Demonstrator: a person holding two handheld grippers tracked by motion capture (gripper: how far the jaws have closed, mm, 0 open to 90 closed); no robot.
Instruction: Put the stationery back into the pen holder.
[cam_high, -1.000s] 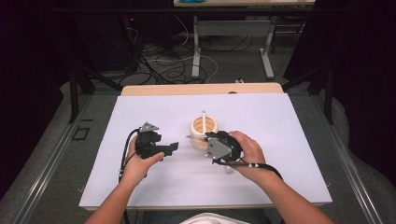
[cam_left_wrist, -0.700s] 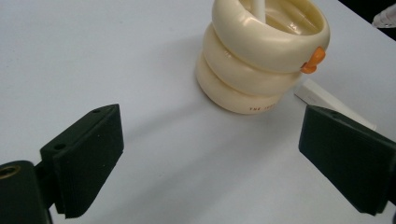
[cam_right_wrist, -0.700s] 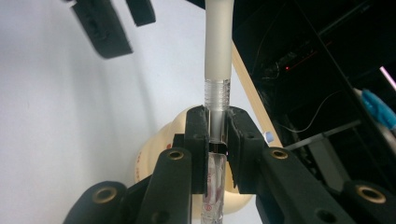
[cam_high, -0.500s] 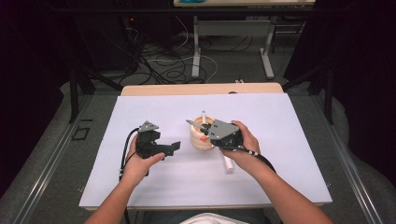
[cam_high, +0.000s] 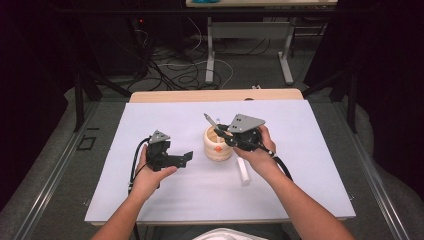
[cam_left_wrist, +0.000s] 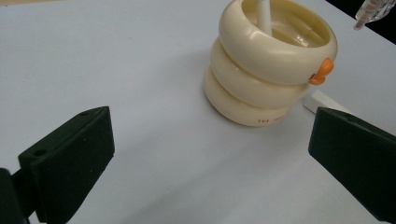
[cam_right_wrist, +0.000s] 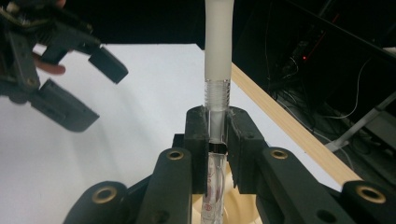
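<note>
While the right gripper clamps a pen just above the cup, at table centre, the left gripper, fingers just opened and empty, waits at nine o'clock; next, lower and release.

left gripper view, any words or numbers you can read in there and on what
"THE ..." in small dark print low on the bottom ring of the cream pen holder; only the first word reads, the rest is too small and blurred.
The clear pen clamped in the right gripper bears reddish marks on its barrel, too blurred to read.
No other text is readable.
</note>
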